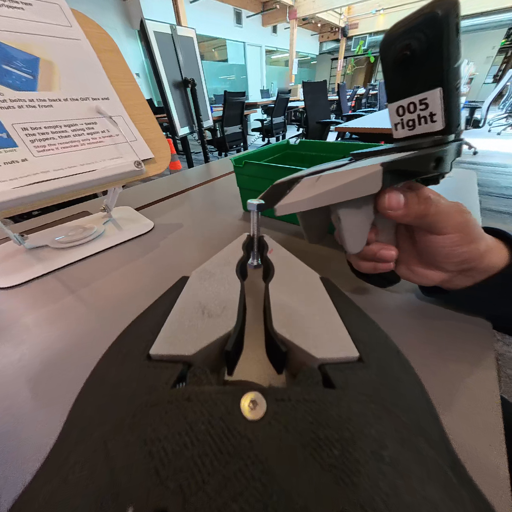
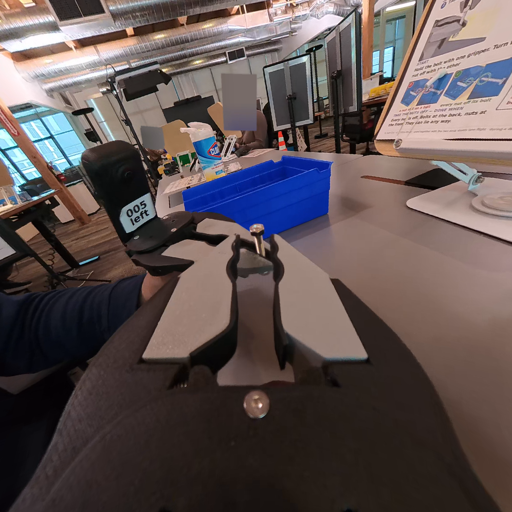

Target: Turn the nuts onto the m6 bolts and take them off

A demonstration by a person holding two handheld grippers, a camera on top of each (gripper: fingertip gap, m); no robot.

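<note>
L claw clamped on upright bolt, R claw part-open by bolt head

Open office beyond the tongs; black chairs at long tables; silver ceiling ducts overhead; bright windows far left; wood posts.

A: Surface? Grey table, a dark seam running across it.
B: Landmark: white document stand, base flat on the top.
A: Green bin lies to the stand's right in the left wrist view.
B: Blue bin lies to its left in the right wrist view.
</note>
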